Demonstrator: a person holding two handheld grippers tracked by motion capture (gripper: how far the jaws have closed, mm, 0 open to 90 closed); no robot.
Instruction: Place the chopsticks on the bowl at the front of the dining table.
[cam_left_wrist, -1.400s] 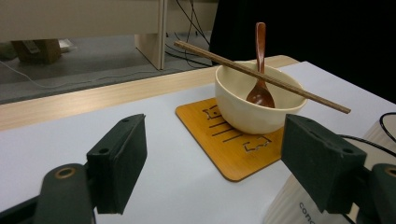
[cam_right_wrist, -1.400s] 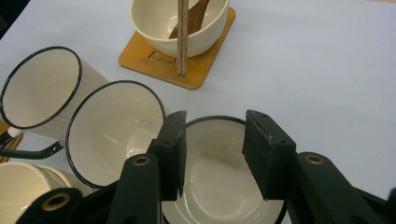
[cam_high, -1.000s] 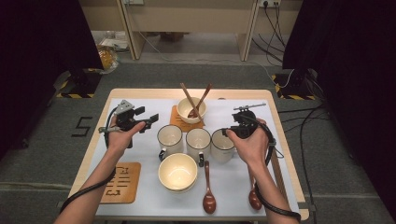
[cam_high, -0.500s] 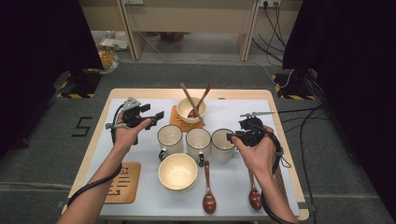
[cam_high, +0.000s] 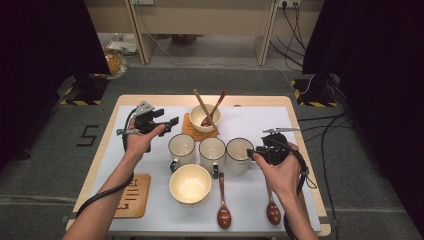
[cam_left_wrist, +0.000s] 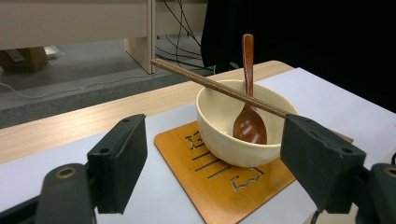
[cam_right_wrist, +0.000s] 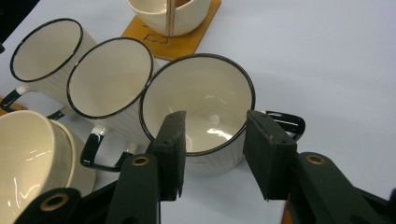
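While right gripper (cam_right_wrist: 215, 154) nears mug (cam_right_wrist: 198, 105) (jaws apart), bowl (cam_left_wrist: 238, 126) beyond

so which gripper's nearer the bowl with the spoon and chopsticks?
Left. The left gripper sits just beside the bowl, jaws open toward it. The right gripper is lower down, open at the rightmost mug.

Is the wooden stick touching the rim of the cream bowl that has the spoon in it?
Touching. The left gripper view shows the long wooden stick lying straight across the cream ceramic bowl's rim, resting on it.
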